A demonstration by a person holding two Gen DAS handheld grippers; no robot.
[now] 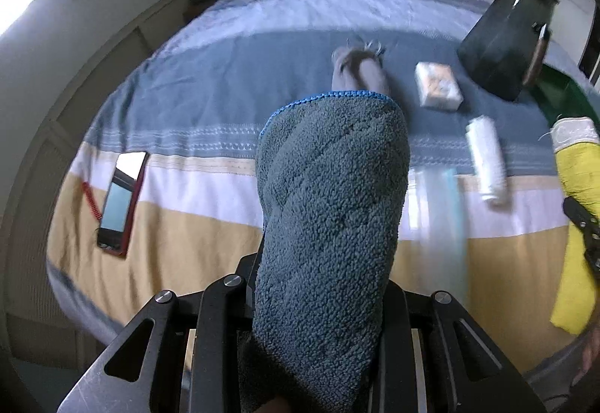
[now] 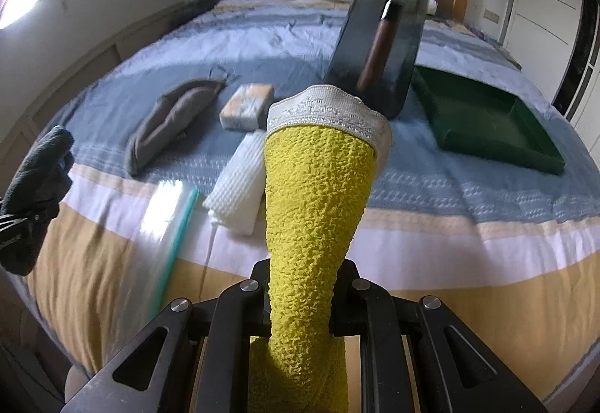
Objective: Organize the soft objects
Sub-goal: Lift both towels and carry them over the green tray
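My left gripper (image 1: 318, 285) is shut on a fluffy blue-grey cloth (image 1: 330, 203) with a blue stitched edge, held above the bed's foot; the cloth hides the fingers. My right gripper (image 2: 303, 285) is shut on a yellow textured cloth (image 2: 315, 210) with a white lace band, also held above the bed. The yellow cloth shows at the right edge of the left wrist view (image 1: 577, 188). The blue-grey cloth shows at the left edge of the right wrist view (image 2: 41, 165). A grey soft pouch (image 2: 172, 113) lies on the striped bedspread (image 2: 450, 188).
A green tray (image 2: 483, 120) sits on the bed at right, a black bag (image 2: 378, 34) behind it. A white roll (image 2: 240, 184), a clear zip bag (image 2: 165, 225) and a small packet (image 2: 245, 105) lie mid-bed. A phone (image 1: 122, 199) and red comb (image 1: 92, 201) lie at left.
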